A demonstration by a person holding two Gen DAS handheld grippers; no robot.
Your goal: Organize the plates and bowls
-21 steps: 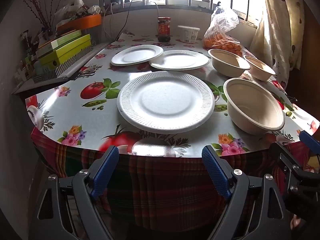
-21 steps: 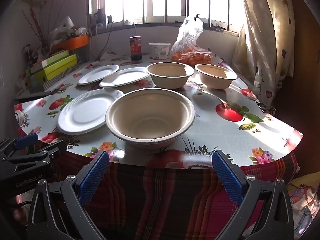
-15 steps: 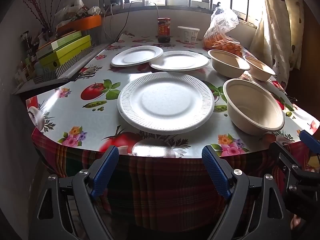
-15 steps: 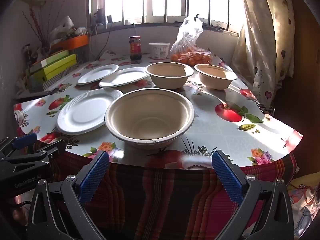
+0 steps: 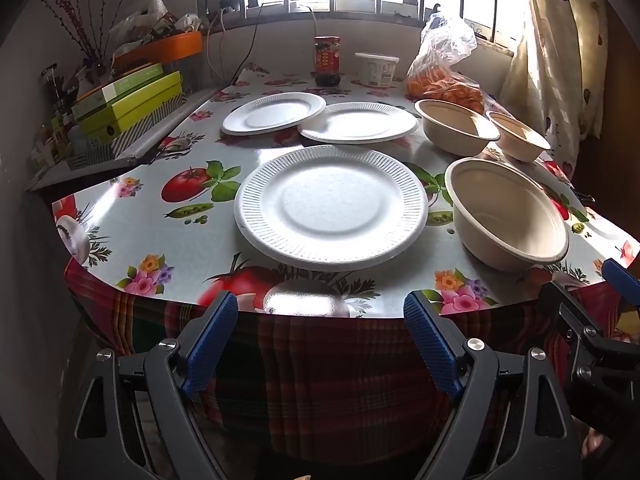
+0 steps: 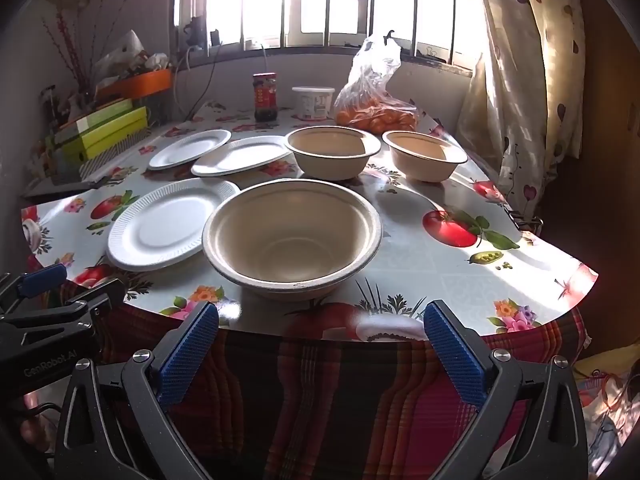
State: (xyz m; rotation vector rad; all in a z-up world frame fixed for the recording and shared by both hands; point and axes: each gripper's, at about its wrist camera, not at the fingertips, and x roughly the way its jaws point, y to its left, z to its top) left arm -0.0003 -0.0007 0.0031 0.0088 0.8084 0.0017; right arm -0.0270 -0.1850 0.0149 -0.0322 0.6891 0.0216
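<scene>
Three white foam plates and three tan bowls are sitting on the surface (image 5: 132, 216), which is wearing a glossy cloth printed with tomatoes and flowers. The nearest plate (image 5: 331, 209) is lying close to the near edge, straight ahead of the left gripper (image 5: 316, 344). The far left plate (image 5: 274, 113) and the far right plate (image 5: 358, 122) are lying side by side behind it, the left one's rim overlapping the right one's. The big bowl (image 6: 292, 236) is standing just right of the nearest plate, directly ahead of the right gripper (image 6: 320, 348). The middle bowl (image 6: 332, 152) and the small bowl (image 6: 424, 155) are standing farther back, the small one to the right near the curtain (image 6: 520, 80).

Both grippers are hanging below the near edge, in front of the plaid cloth (image 6: 320, 392), angled downward. The left gripper's jaws are standing wide apart with nothing between them; the right gripper's jaws are likewise spread wide and gripping nothing.

At the far end, by the window, a dark jar (image 5: 327, 61), a white tub (image 5: 377, 69) and a plastic bag of oranges (image 5: 444, 76) are standing in a row. Green boxes (image 5: 128, 104) are stacked at far left.
</scene>
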